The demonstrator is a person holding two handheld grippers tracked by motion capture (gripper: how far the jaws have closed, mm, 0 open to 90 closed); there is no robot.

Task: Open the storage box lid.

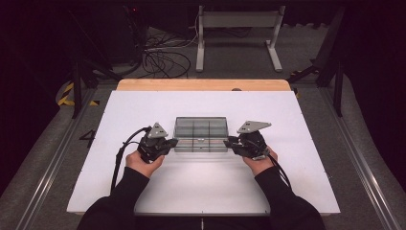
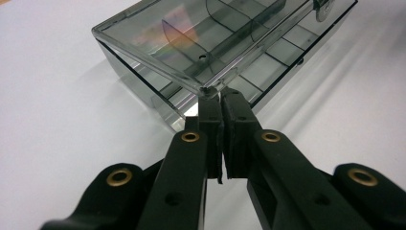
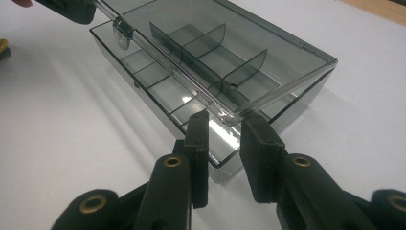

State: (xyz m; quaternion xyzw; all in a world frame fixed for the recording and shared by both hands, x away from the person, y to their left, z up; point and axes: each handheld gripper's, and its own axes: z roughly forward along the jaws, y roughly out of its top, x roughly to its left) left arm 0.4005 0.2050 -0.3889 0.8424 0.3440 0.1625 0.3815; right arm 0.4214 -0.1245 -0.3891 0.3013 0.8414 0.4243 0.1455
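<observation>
pinching the smoky clear plastic box (image 2: 225, 48) lid's corner, left gripper (image 2: 221, 98) is clamped; right gripper (image 3: 225, 122) straddles the opposite corner, part-open.

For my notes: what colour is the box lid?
The lid is clear smoky grey plastic, seen best in the right gripper view.

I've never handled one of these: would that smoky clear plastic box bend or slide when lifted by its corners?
The box looks rigid, thin-walled and empty, so probably light and stiff. Its glossy plastic may slip between the jaws. The lid looks slightly raised, so it might flap open.
</observation>
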